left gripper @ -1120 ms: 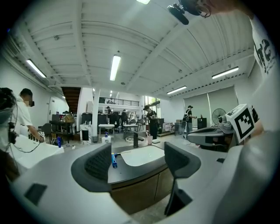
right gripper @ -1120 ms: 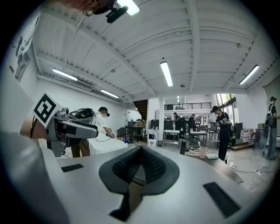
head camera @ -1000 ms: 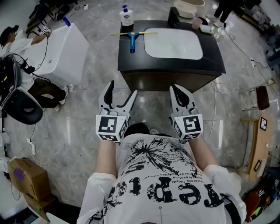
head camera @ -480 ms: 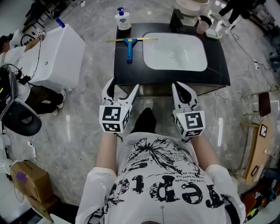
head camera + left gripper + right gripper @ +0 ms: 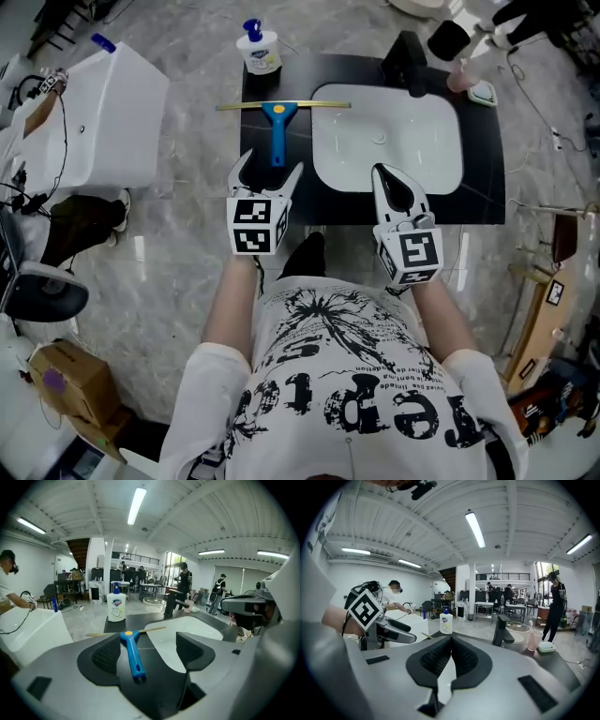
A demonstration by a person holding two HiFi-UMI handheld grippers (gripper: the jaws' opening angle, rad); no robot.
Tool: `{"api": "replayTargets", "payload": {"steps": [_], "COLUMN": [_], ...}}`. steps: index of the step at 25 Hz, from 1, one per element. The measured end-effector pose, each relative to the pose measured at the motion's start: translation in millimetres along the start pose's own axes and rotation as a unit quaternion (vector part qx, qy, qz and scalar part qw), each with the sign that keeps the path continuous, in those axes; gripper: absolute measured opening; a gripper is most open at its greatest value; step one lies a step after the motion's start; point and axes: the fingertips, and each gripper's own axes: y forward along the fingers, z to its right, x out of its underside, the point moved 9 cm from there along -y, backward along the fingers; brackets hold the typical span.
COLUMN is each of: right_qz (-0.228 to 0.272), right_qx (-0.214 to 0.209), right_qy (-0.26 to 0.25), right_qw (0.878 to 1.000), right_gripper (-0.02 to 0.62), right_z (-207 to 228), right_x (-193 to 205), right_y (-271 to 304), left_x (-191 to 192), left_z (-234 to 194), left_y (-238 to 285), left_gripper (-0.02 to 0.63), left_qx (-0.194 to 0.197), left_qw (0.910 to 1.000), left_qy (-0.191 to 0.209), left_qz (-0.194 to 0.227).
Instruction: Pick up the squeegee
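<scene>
The squeegee (image 5: 277, 131) lies on the black counter (image 5: 256, 141), left of the sink; it has a blue handle pointing at me and a thin yellow blade across the far end. My left gripper (image 5: 269, 169) is open at the counter's front edge, and the handle's near end sits between its jaws without being gripped. The left gripper view shows the blue squeegee (image 5: 131, 653) running up between the left gripper's (image 5: 149, 641) two dark pads. My right gripper (image 5: 387, 178) is shut and empty over the sink's front rim, its jaws meeting in the right gripper view (image 5: 451, 641).
A white sink basin (image 5: 389, 141) fills the counter's right part, with a black faucet (image 5: 408, 54) behind it. A soap pump bottle (image 5: 258, 52) stands at the back left corner and a pink cup (image 5: 459, 75) at the back right. A white tub (image 5: 103, 103) stands left of the counter.
The person has stepped up to the counter. Both grippers moved forward from over the floor to its front edge, and the left jaws now flank the handle's end.
</scene>
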Motion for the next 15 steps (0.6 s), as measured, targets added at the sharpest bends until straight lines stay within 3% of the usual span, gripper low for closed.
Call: {"api": "replayTargets", "payload": {"steps": [10, 15], "right_qz": [-0.056, -0.076], "right_qx": [0.0, 0.003], "right_qy": [0.024, 0.04], "right_qw": [0.998, 0.996], "right_gripper": [0.015, 0.015], "right_z": [46, 67], "right_x": [12, 24], "right_y": [125, 154], "left_x": [20, 26], "left_z": [-60, -69], "left_y": [134, 170], "left_gripper": [0.362, 0.362], "left_qx": [-0.008, -0.015], "left_qw": [0.9893, 0.9838], "left_qy": [-0.073, -0.089], "left_qz": [-0.126, -0.155]}}
